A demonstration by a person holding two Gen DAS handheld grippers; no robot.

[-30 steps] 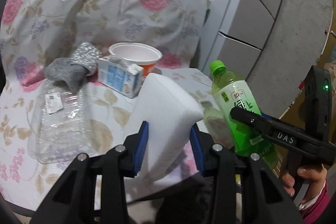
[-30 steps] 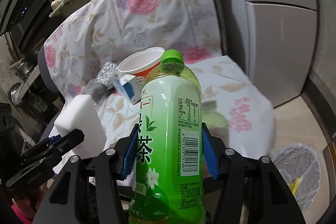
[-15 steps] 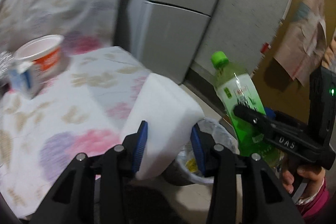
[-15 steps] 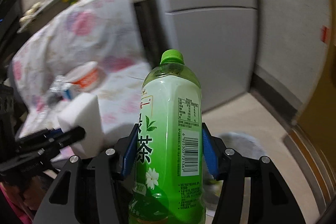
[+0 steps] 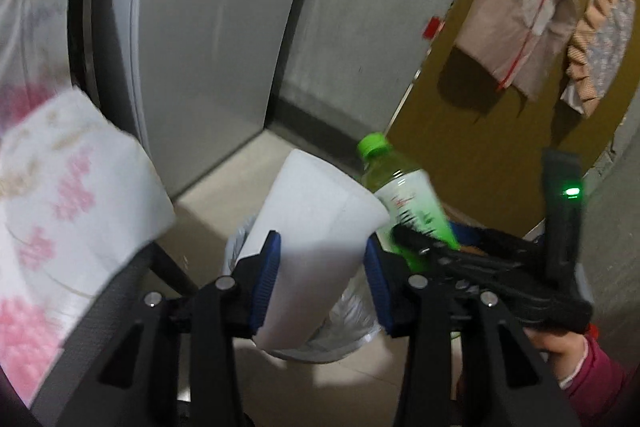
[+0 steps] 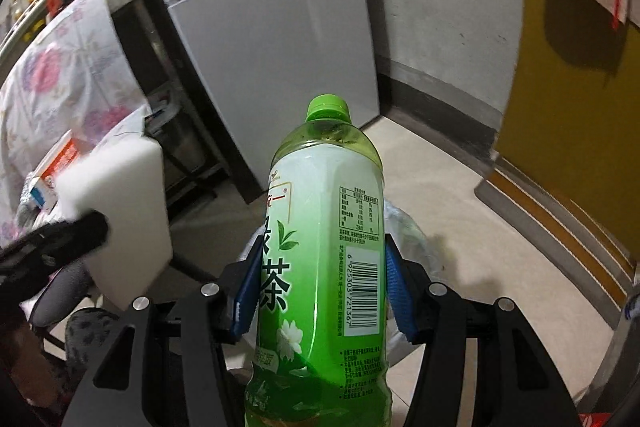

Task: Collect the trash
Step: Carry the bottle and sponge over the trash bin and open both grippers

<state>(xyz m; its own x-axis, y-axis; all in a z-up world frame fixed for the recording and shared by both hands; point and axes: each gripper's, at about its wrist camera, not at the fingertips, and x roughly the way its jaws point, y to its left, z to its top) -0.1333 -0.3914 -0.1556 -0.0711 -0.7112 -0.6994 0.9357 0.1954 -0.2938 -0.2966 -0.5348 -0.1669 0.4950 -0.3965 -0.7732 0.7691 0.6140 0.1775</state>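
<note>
My left gripper (image 5: 322,277) is shut on a white foam block (image 5: 316,231) and holds it above a bin lined with a clear bag (image 5: 348,327) on the floor. My right gripper (image 6: 320,291) is shut on a green tea bottle (image 6: 324,251) with a green cap, held upright over the same bin (image 6: 404,227). The bottle (image 5: 404,195) and right gripper (image 5: 492,267) show just right of the block in the left wrist view. The block (image 6: 120,211) shows at the left in the right wrist view.
The table with the floral cloth (image 5: 60,211) is at the left, with a carton and cup (image 6: 52,171) on it. A grey fridge (image 6: 272,27) stands behind. A yellow door (image 6: 580,107) is at the right. Beige tiled floor (image 6: 460,195) surrounds the bin.
Both grippers have swung right, away from the table, carrying the foam block and the bottle over the bin on the floor. The grips have not changed.
</note>
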